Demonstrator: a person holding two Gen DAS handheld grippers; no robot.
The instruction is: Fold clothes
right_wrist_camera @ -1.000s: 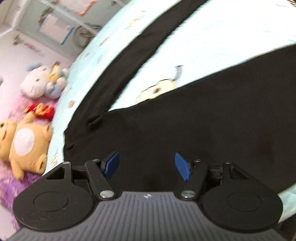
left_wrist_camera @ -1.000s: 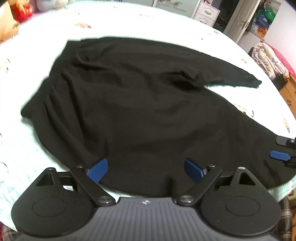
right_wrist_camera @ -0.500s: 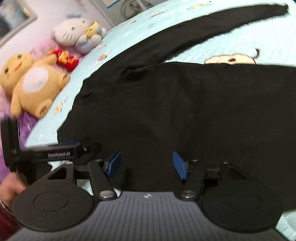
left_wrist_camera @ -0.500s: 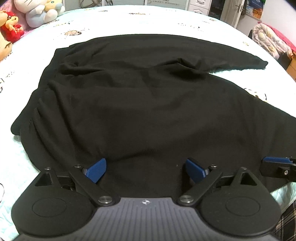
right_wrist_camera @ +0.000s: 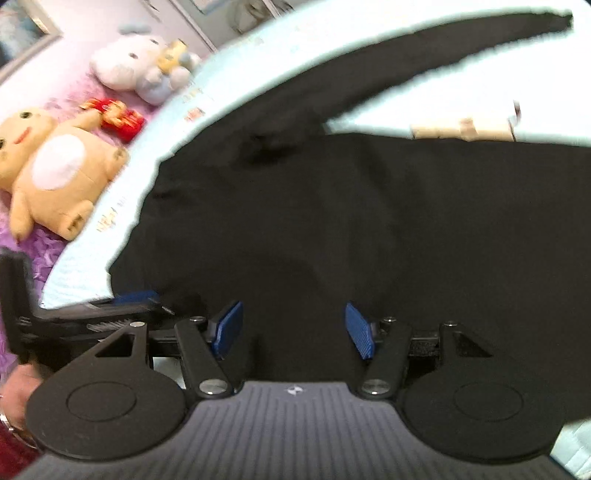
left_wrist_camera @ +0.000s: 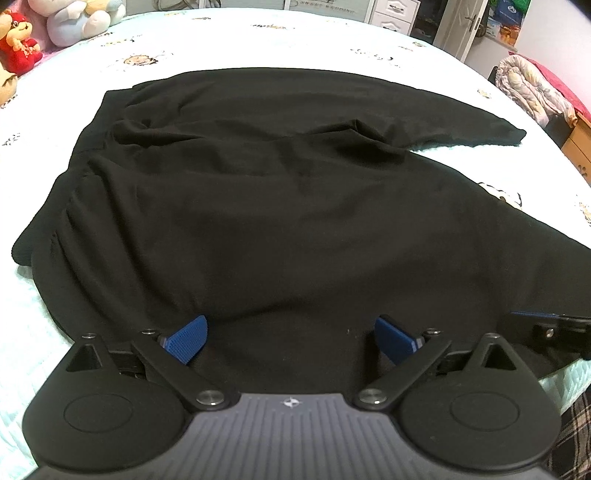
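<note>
Black long-sleeved garment (left_wrist_camera: 295, 206) lies spread and unfolded on a pale blue bedsheet (left_wrist_camera: 258, 40) printed with small cartoons. At the far left, soft toys (left_wrist_camera: 74, 18) sit at the bed's edge, well apart from the cloth. The garment's left side is bunched into ridges (left_wrist_camera: 74, 214), and that edge curls under near the sheet. Its middle is fairly flat, with one crease running across below the shoulders. To the right, a long sleeve (left_wrist_camera: 461, 125) stretches out toward the far right and ends in a cuff.

Both tools hover at the near hem. The left gripper (left_wrist_camera: 291, 338) stands wide open, its blue pads (left_wrist_camera: 186, 338) on either side of the dark fabric but pressing nothing. The right gripper (right_wrist_camera: 291, 330) is also open, a little narrower, with cloth beneath the gap and nothing pinched; its view is blurred. Each tool shows at the edge of the other's view.

The step in hand looks like taking hold of the near hem. To do it well, each tool should probably close on the very edge of the hem, catching both layers rather than only the top one. The bunched left side likely needs smoothing first, or the fold will trap those ridges. The loose sleeve should be brought across the body before any lengthwise fold.
</note>
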